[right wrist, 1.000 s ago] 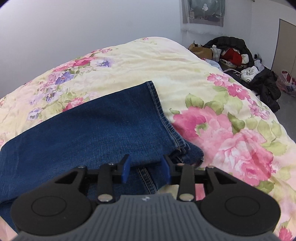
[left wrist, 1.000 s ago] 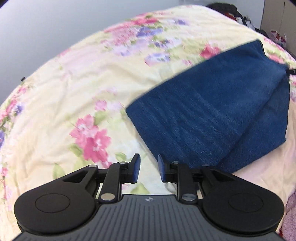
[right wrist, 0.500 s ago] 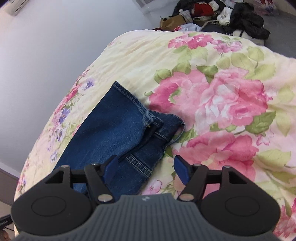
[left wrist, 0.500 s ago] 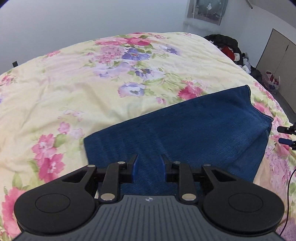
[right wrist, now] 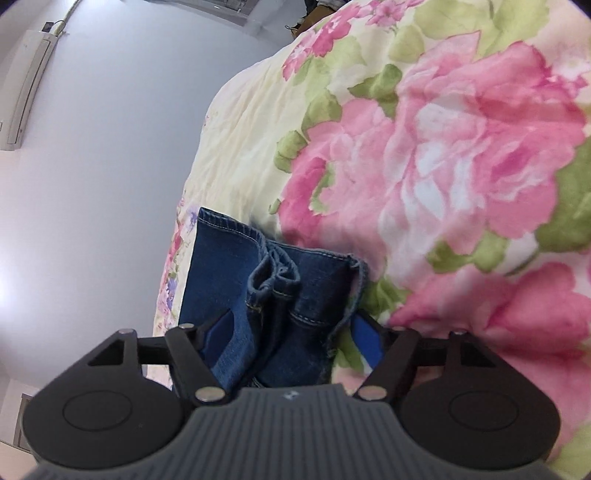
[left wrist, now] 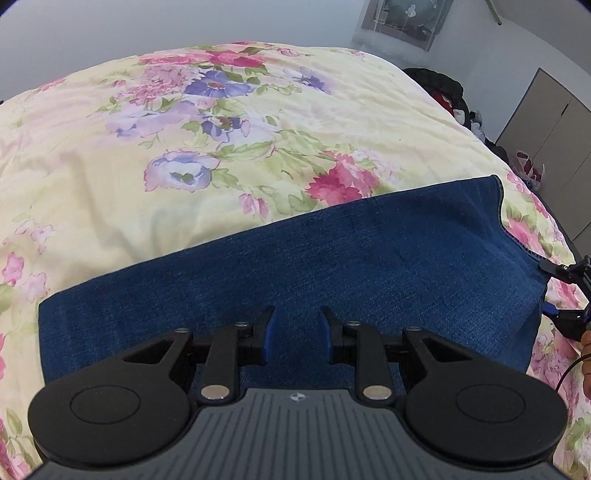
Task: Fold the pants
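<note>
The pants point(left wrist: 295, 266), dark blue denim, lie folded flat in a wide band across the lower middle of the left wrist view, on a bed covered by a cream floral quilt point(left wrist: 110, 192). The left tongs point(left wrist: 294, 339) hover over the near edge of the denim with the jaws parted and nothing between them. At the right edge of that frame the tips of the right tongs point(left wrist: 565, 291) show beside the hem end of the pants.

In the right wrist view the right tongs point(right wrist: 291, 343) stand wide open, the bunched hems and stitched seams of the pants point(right wrist: 273, 295) lying between the blue pads without being pinched. Large pink roses on the quilt point(right wrist: 461, 177) fill the right of that frame.

A pile of dark clothes point(left wrist: 447, 96) sits past the bed at upper right, next to a grey cabinet door point(left wrist: 546, 140). A framed picture point(left wrist: 402, 18) hangs on the pale wall; an air conditioner point(right wrist: 27, 81) is mounted at upper left of the right wrist view.
</note>
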`<state>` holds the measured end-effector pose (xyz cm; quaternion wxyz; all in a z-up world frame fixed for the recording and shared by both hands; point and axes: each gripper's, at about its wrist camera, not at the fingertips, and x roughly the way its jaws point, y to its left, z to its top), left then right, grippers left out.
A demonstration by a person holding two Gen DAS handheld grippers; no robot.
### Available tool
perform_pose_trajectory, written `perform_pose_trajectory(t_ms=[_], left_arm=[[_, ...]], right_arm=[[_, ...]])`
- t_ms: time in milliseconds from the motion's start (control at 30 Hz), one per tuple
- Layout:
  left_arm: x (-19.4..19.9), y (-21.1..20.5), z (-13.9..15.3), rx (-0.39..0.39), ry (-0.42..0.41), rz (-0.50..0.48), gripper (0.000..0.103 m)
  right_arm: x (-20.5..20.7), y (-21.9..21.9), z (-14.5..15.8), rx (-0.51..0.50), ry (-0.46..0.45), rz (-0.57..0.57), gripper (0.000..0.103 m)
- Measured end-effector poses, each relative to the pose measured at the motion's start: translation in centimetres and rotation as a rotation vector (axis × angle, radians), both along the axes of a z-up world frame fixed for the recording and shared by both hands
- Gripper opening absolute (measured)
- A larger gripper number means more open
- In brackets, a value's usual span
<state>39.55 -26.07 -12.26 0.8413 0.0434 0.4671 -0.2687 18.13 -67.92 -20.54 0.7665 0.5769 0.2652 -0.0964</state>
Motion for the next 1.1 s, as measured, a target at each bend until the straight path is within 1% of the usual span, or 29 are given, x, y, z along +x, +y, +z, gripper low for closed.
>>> perform_pose_trajectory(t_ms=[33, 67, 167, 200, 267, 367, 467, 567, 633, 667, 733, 800, 933, 1033, 1067, 1100], left_arm=[[0.4, -0.5, 0.0, 0.001, -0.009, -0.009, 0.031], [0.8, -0.9, 0.0, -0.001, -0.021, -0.012, 0.031], [2.3, -2.6, -0.4, 0.006, -0.051, -0.018, 0.031], [2.8, -3.2, -0.7, 0.013, -0.056, -0.024, 0.031], [3.6, -4.2, -1.4, 0.036, -0.071, -0.029, 0.031], [4.3, -5.6, -2.5, 0.049, -0.105, -0.031, 0.031], [4.7, -6.7, -3.4, 0.066, -0.133, -0.023, 0.032], [4.4, -7.0, -3.2, 0.079, -0.155, -0.009, 0.032], [3.4, -6.9, -2.3, 0.088, -0.192, -0.020, 0.032], [2.7, -6.8, -1.7, 0.085, -0.197, -0.039, 0.032], [1.2, -6.4, -0.9, 0.056, -0.174, -0.084, 0.032], [-1.0, -6.3, -0.4, 0.052, -0.159, -0.136, 0.031], [-5.6, -6.4, -0.5, 0.063, -0.153, -0.239, 0.029], [-8.3, -7.0, -1.0, 0.074, -0.141, -0.302, 0.029], [-9.0, -7.1, -1.3, 0.076, -0.141, -0.310, 0.023], [-9.5, -7.3, -1.6, 0.082, -0.143, -0.313, 0.021]], right_arm=[[0.5, 0.1, -0.1, -0.011, 0.005, 0.004, 0.059], [0.9, 0.3, -0.2, -0.028, 0.015, 0.004, 0.051], [1.3, 0.3, -0.3, -0.057, 0.003, 0.018, 0.040], [1.3, 0.3, 0.0, -0.079, 0.006, 0.036, 0.038], [1.3, 0.4, 0.8, -0.127, 0.000, 0.069, 0.030], [1.7, 0.5, 2.2, -0.167, -0.017, 0.095, 0.024], [2.2, 0.8, 3.4, -0.203, -0.020, 0.115, 0.022], [2.9, 0.9, 4.3, -0.232, -0.021, 0.134, 0.020], [3.3, 1.0, 4.8, -0.240, -0.018, 0.139, 0.018], [3.4, 1.0, 5.1, -0.244, -0.016, 0.142, 0.018], [3.0, 1.2, 5.5, -0.252, -0.019, 0.144, 0.017], [2.7, 1.5, 6.2, -0.265, -0.027, 0.143, 0.017], [2.7, 2.4, 7.9, -0.309, -0.044, 0.144, 0.016], [2.8, 3.4, 9.4, -0.350, -0.054, 0.154, 0.016], [2.9, 3.7, 9.8, -0.362, -0.056, 0.156, 0.016], [2.9, 4.0, 10.2, -0.370, -0.058, 0.157, 0.016]])
